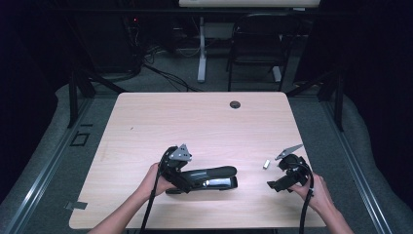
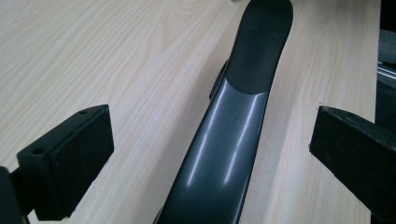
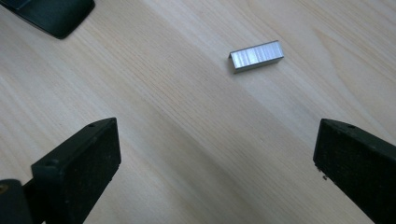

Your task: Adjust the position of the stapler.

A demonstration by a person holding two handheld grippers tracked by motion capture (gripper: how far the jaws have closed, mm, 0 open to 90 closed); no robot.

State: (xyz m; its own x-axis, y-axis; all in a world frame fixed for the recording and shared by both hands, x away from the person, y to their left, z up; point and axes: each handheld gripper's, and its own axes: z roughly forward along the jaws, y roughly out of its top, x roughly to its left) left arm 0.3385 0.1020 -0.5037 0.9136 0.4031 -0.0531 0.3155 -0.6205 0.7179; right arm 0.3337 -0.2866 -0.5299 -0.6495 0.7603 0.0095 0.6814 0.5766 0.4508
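A black stapler (image 1: 214, 176) lies on the wooden table (image 1: 195, 122) near its front edge, pointing right. My left gripper (image 1: 187, 183) is at the stapler's left end. In the left gripper view the stapler (image 2: 233, 121) runs up between the jaws of my left gripper (image 2: 212, 156), which stand wide open with wood showing on both sides. A small silver strip of staples (image 1: 266, 164) lies to the stapler's right. My right gripper (image 1: 275, 185) is open just in front of the strip. In the right gripper view the staples (image 3: 256, 56) lie beyond my right gripper (image 3: 215, 163), with the stapler's tip (image 3: 51, 14) at top left.
A cable hole (image 1: 235, 104) sits at the table's far edge. Beyond the table stand a black chair (image 1: 260, 44) and a white desk leg (image 1: 201, 48). A piece of tape (image 1: 75, 205) marks the front left corner.
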